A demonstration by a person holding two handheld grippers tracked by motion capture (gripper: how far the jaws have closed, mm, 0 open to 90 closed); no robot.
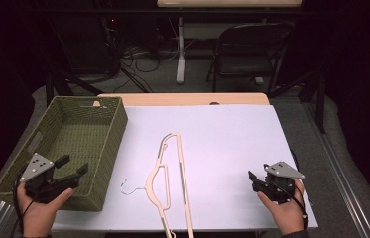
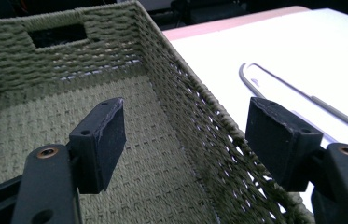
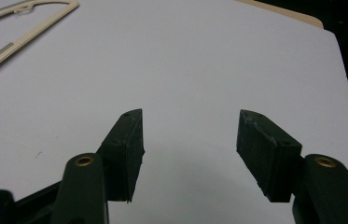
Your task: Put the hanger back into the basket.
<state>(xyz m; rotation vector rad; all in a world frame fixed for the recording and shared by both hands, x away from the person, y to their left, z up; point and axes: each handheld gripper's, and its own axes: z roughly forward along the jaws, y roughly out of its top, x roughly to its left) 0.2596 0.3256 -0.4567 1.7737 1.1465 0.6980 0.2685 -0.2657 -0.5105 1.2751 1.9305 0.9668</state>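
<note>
A cream clothes hanger [image 1: 170,178] with a thin wire hook lies flat on the white table sheet [image 1: 222,134], near the front middle. An olive woven basket [image 1: 115,134] stands at the left with nothing in it. My left gripper [image 1: 73,165] hovers over the basket's near right corner, open. In the left gripper view [image 2: 192,135] the basket's right wall [image 2: 199,121] passes under the gap and the pads [image 2: 106,140] touch nothing. The hanger [image 2: 302,98] lies beyond. My right gripper [image 1: 253,181] is low over the sheet at the front right, open [image 3: 189,149], the hanger [image 3: 27,18] far off.
The basket has cut-out handles in its walls [image 2: 57,33]. A strip of bare wooden tabletop [image 1: 182,99] runs behind the sheet. Beyond the table stand a dark folding chair [image 1: 249,49], a white table leg [image 1: 180,49] and cables on the floor.
</note>
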